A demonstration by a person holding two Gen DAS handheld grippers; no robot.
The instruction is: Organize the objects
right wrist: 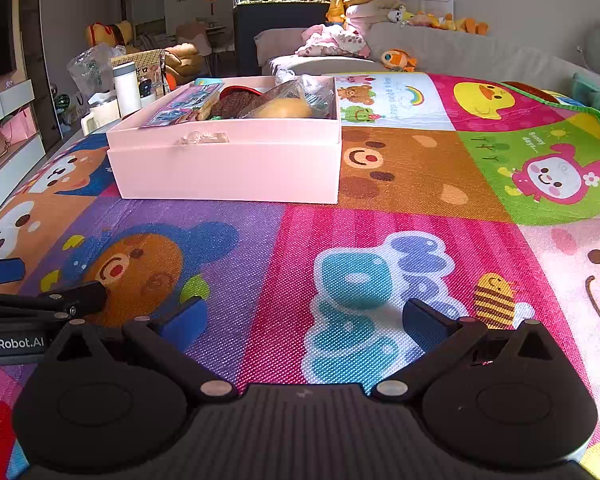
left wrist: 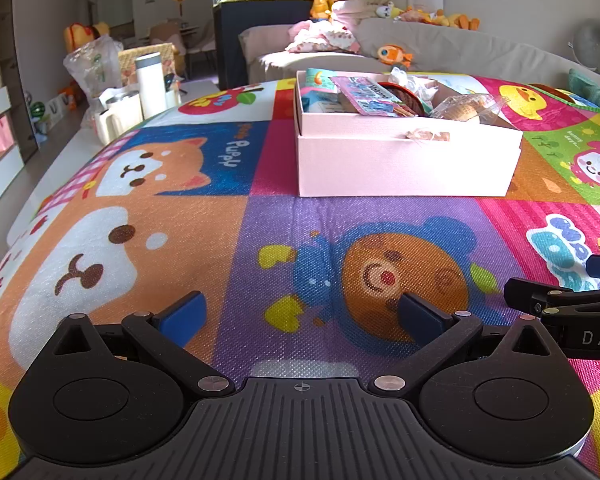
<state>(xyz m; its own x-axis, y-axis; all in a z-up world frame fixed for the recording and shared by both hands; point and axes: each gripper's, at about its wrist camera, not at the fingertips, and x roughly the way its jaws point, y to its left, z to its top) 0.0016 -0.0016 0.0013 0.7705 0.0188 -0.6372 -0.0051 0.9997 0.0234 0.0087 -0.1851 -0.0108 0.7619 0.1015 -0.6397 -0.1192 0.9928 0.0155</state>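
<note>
Cartoon play mat [left wrist: 228, 240] spreads beneath both tools; the pink box [left wrist: 404, 160], packed with snacks, sits ahead, well apart. Left gripper [left wrist: 300, 312] and right gripper [right wrist: 302, 316] hover low, level, side by side, jaws spread wide, empty.

The play mat [left wrist: 260, 220] is seen to have a woven, bumpy texture; the pink box [right wrist: 228, 168] looks like smooth matt cardboard, with crinkly clear plastic wrappers [right wrist: 300, 92] inside.
</note>
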